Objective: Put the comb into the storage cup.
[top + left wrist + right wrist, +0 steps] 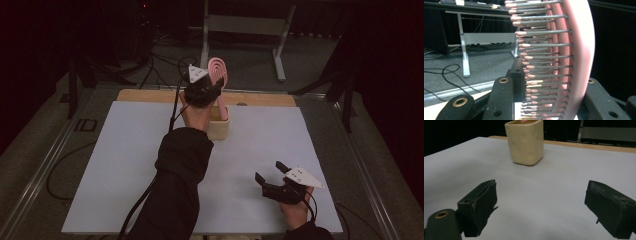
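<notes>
Here: white table | dark room | left hand-held gripper clamps hairbrush | right wide

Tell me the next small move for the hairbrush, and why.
Probably open the left hand-held gripper: it is clamped on the pink bristled hairbrush, whose handle already stands inside the cream square cup. The right hand-held gripper waits open.

I can read no brand, label or number on anything I have here. The only mark is on the floor left of the table, something like the letters "ID", too dim for me to be sure of.
</notes>
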Motion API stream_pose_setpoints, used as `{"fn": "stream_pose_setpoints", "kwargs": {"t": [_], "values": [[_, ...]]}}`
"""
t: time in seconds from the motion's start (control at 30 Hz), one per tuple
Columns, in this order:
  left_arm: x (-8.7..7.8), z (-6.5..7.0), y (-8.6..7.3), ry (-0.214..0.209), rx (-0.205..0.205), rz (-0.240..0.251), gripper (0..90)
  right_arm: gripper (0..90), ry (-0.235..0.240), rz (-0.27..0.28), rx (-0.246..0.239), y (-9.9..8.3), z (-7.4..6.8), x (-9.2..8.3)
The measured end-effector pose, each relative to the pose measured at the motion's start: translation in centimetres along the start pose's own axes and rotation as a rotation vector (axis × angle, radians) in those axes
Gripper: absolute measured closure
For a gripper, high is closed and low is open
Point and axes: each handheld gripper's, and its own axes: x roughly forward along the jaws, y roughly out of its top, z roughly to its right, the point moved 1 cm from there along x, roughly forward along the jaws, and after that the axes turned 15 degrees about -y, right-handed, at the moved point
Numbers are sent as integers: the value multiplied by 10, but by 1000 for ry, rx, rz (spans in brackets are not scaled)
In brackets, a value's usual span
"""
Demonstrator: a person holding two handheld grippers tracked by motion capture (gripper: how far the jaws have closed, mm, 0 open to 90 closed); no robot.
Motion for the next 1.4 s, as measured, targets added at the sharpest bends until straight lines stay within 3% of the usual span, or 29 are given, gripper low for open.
{"fn": "stream_pose_setpoints", "kwargs": {"t": [0.5, 1.4], "values": [[1, -7, -16, 15, -50, 12, 645, 106, -5, -7, -2, 0, 0, 1], [8, -7, -28, 18, -55, -17, 644, 106, -2, -13, -4, -1, -1, 2]]}}
